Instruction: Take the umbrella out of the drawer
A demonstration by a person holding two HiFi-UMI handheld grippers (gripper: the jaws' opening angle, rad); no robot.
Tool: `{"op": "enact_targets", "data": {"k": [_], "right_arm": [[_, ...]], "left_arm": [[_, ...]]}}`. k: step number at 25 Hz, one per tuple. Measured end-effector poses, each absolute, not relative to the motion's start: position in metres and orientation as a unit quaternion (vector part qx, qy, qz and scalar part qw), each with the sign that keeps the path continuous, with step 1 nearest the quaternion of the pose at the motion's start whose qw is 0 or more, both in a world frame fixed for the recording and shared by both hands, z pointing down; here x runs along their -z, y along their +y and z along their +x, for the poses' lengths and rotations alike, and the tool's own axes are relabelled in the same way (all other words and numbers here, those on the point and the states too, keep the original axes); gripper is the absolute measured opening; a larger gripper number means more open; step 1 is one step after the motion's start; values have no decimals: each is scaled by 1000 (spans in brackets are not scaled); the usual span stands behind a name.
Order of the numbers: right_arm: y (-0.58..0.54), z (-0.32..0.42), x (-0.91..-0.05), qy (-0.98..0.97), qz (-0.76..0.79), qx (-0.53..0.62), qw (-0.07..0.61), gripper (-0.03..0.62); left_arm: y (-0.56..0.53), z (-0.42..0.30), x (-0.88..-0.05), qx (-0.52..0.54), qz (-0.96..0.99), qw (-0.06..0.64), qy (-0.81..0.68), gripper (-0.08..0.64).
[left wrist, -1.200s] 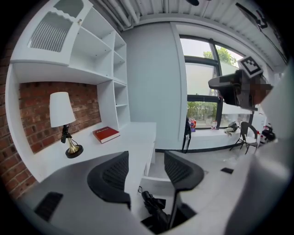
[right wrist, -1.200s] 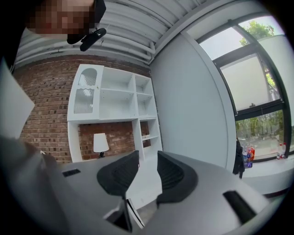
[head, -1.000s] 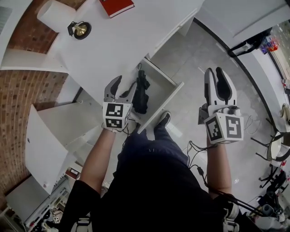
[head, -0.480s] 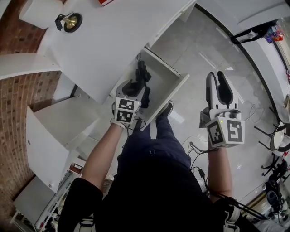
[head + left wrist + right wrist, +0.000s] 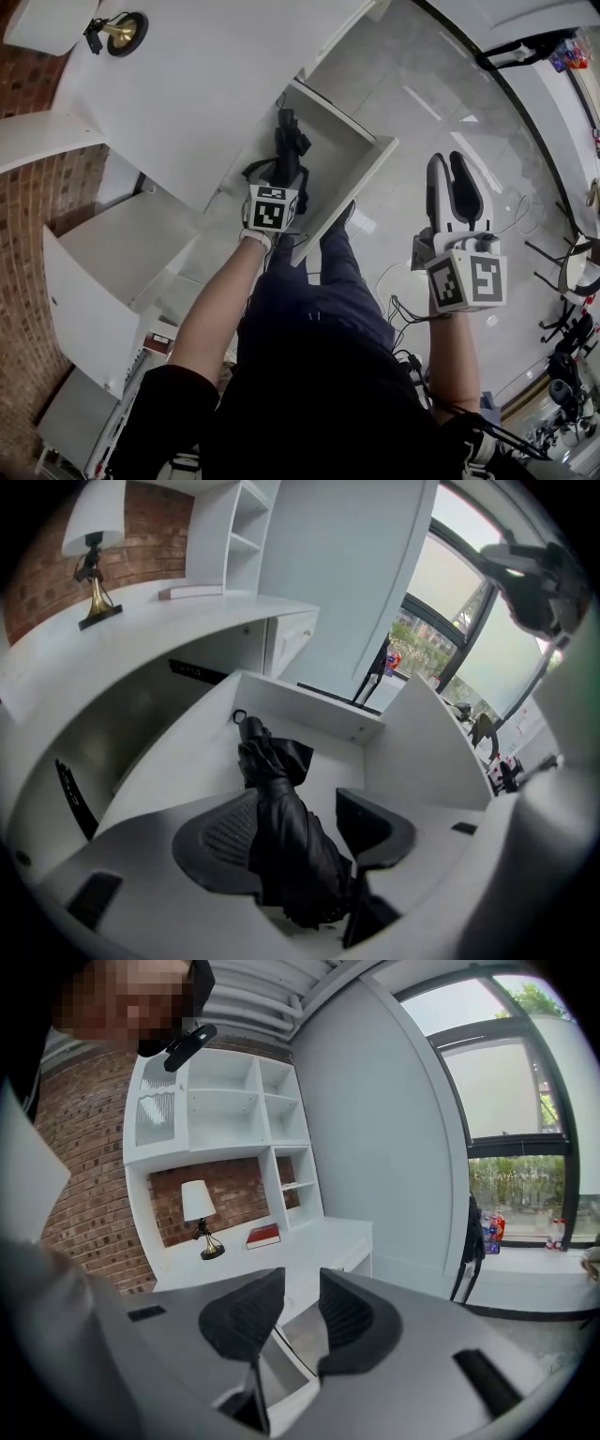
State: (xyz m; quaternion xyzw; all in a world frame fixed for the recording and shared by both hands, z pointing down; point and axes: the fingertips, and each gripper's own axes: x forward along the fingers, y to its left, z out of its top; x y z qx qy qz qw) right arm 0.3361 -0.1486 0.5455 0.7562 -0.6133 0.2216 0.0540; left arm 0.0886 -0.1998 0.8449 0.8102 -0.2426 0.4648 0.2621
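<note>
White open drawer point(image 5: 349, 155), black umbrella point(image 5: 281, 817) lying between left claw point(image 5: 305, 829), jaws parted

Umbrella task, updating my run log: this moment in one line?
left gripper: open, astride black folded umbrella | white drawer: umbrella inside

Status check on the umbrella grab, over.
Left gripper in drawer, jaws open astride folded black umbrella, not clamped. Right gripper empty, jaws just been closing. Nothing in the way.

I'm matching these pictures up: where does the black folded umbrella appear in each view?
Head view: black folded umbrella in the open white drawer, upper centre.
Left gripper view: lower centre, between the jaws.
Right gripper view: not visible.
Shared landmark: white-shaded brass table lamp.
</note>
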Motion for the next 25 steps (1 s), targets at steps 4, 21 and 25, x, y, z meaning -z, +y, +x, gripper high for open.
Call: {"op": "enact_targets", "data": {"k": [4,21,25], "right_arm": [[-143,335,-565,-605,756,-242,62,107],[-126,343,-598,-597,753,-265,82,101],[-122,339,-600,-599,749,-272,77,92]], "left_arm": [[-199,82,-878,-477,774,323,-263,278],[-194,79,-948,-570,712,327,-248,313],[-194,77,-948,-563,709,356,-232,285]]}}
